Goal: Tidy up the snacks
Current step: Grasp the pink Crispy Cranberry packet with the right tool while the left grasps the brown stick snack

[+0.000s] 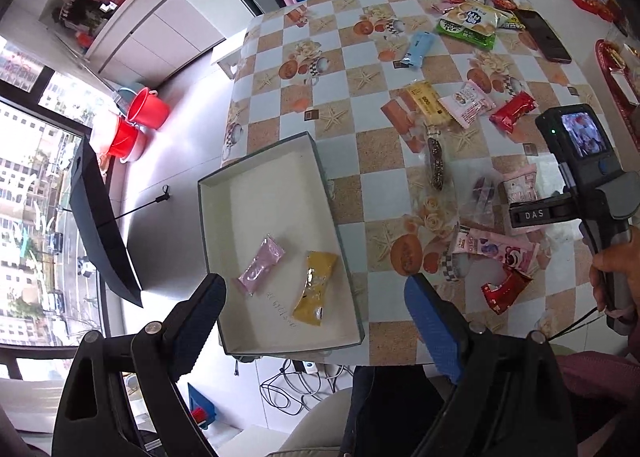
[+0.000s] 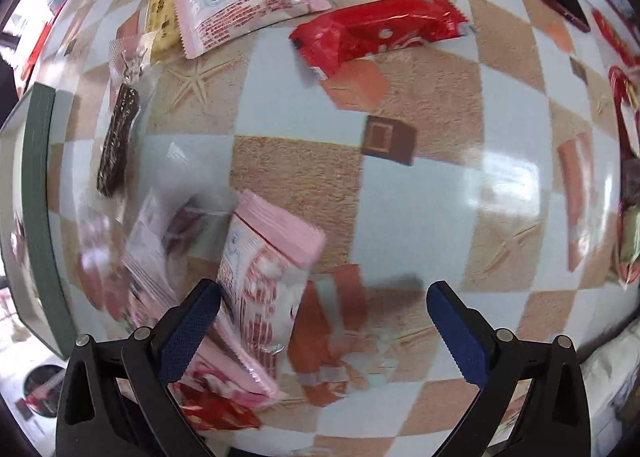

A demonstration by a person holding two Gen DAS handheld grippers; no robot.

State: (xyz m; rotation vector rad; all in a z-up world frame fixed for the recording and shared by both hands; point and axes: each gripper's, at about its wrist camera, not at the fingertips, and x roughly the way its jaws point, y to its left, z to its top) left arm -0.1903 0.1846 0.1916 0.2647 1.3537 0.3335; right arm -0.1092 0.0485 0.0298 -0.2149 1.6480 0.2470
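Left gripper (image 1: 316,309) hanging above the near end of the box (image 1: 212,193), jaws spread wide, nothing between them. In the box already: a pink packet (image 1: 262,271) and a yellow packet (image 1: 314,289), side by side, not touching.

Right gripper (image 2: 324,321) pointing down at the table (image 2: 460,185), jaws wide apart and empty; a pink-and-white packet (image 2: 264,269) just beside the left jaw, blurred, contact impossible to tell.

Probably light, soft, crinkly film with slick faces, likely to slide or buckle under a hard pinch. Best taken across the narrow middle, flat faces between the pads, not by the crimped ends.

Beyond that, a dark bar in clear wrap (image 2: 118,137) near the box wall. Farther off, a red packet (image 2: 380,35), another pink packet (image 2: 256,5) and a yellow one (image 2: 168,5), overlapping at their edges. Farthest, across the table, a blue packet (image 1: 418,49) and a green bag (image 1: 468,25), puffed and likely crushable.
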